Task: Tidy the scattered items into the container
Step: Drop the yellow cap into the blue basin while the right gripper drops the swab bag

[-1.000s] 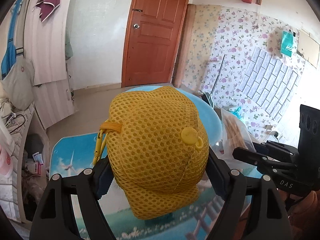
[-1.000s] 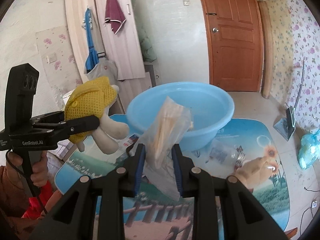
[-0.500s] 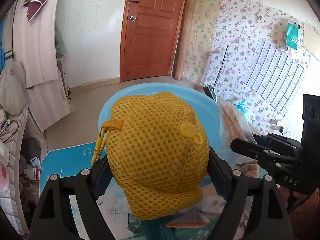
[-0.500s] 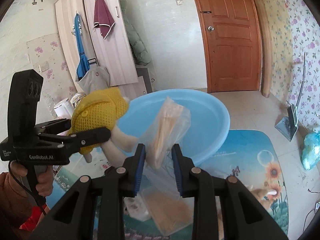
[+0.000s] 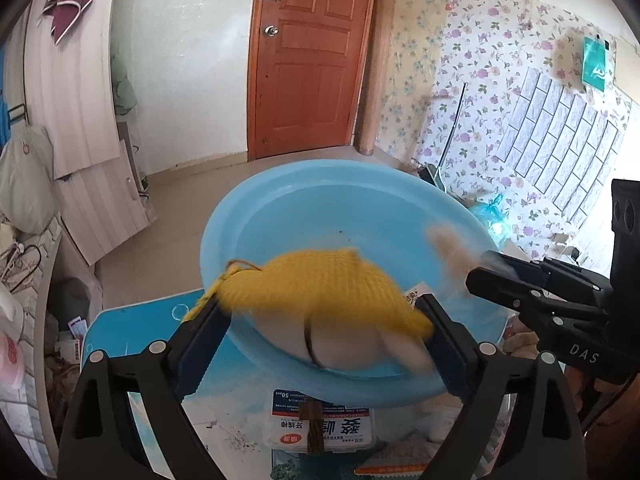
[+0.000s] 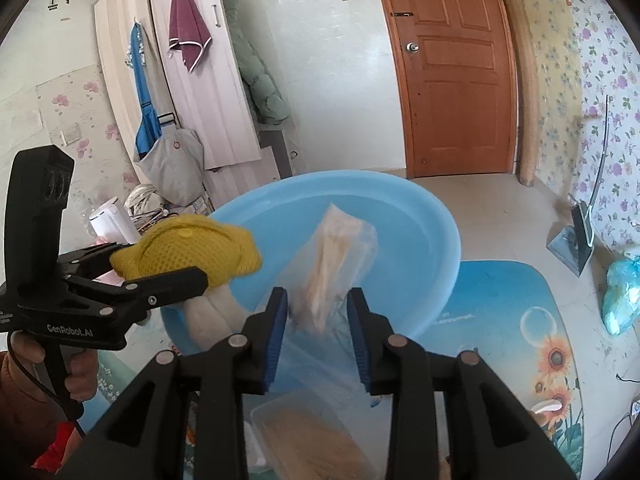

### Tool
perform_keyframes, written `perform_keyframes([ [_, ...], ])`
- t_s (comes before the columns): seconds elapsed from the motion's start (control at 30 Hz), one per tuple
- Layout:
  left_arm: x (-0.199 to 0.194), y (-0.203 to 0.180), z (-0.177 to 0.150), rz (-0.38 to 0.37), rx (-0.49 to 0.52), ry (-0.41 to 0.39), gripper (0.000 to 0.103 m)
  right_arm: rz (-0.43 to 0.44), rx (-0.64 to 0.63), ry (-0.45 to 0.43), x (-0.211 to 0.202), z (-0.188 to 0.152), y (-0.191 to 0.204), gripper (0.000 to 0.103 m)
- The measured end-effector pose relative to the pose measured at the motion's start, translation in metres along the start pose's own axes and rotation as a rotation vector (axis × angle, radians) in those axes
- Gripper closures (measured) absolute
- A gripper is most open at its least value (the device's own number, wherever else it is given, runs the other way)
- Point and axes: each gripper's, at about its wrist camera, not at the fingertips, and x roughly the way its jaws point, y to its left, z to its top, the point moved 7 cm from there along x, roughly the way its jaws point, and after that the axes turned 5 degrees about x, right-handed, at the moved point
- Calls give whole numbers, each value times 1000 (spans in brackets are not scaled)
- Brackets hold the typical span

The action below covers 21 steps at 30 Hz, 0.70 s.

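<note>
Both pairs of tongs now hang over the near rim of the blue basin, where a second ago they were short of it above the worktop. The left tongs have just been opening; their jaws stand wide, and the plush toy in a yellow mesh hat, blurred, has tipped between them over the basin, with no firm grip visible. The right tongs have just begun to part, and the clear bag of wooden sticks sits loose between the blue pads. Below the left tongs a white labelled box lies on the picture-printed worktop. Behind the basin are a brown door and floral wallpaper.
</note>
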Motion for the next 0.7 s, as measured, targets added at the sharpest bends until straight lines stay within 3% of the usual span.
perform_keyframes([
  [0.07,-5,-2,1,2,15,-11,10,-6,7,-4,-1,1,-1,70],
  [0.17,-14,-3,2,13,30,-29,10,-22,14,-17,-3,3,-2,59],
  [0.7,-53,1,-47,12,-36,-6,10,-31,52,-25,-39,-15,6,59],
])
